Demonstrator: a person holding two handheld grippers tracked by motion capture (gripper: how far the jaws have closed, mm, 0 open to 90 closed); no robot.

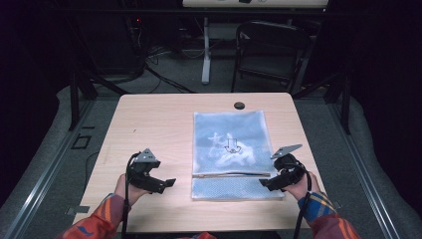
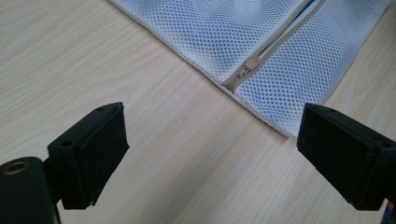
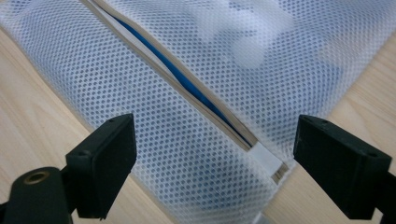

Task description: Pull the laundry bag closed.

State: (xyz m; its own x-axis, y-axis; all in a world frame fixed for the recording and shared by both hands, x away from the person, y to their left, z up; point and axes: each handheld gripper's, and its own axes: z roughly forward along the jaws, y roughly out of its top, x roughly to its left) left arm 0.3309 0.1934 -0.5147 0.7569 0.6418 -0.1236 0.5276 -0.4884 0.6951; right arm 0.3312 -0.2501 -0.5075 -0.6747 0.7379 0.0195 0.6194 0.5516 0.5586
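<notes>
- While resting flat on the table (image 1: 149, 119), mesh laundry bag (image 1: 231, 154) occupies the right-of-centre area, long side running away from the person, zipper (image 1: 231, 174) crossing it near the front edge.
- Zipper mostly open: blue fabric visible through the gap in the right gripper view; slider (image 2: 243, 71) parked at the bag's left end, just inside the seam.
- Left gripper (image 1: 166, 183): released, nothing between the pads, jaws wide over bare wood; aimed at the bag's left edge, near but apart from it.
- Right gripper (image 1: 263, 183): released, jaws spread over the zipper's right end stop (image 3: 266, 158), not touching the mesh as far as can be judged.
- Likely step, as a judgement: pinning the right end and gripping the slider to draw the zipper shut.
- Risk: slider tab small and lying flat; wide pads likely to pinch mesh instead and drag the whole bag.
- Risk: unanchored bag slides on the smooth table when pulled; cause would be a weak or late hold at the right end.
- Risk: blue fabric bulging through the opening may jam in the teeth.
- Left hand (image 1: 130, 185): low over the table, gripper turned inward toward the bag, forearm entering from the lower left.
- Right hand (image 1: 298, 185): at the bag's front right corner, gripper angled inward and down, cable trailing back along the sleeve.
</notes>
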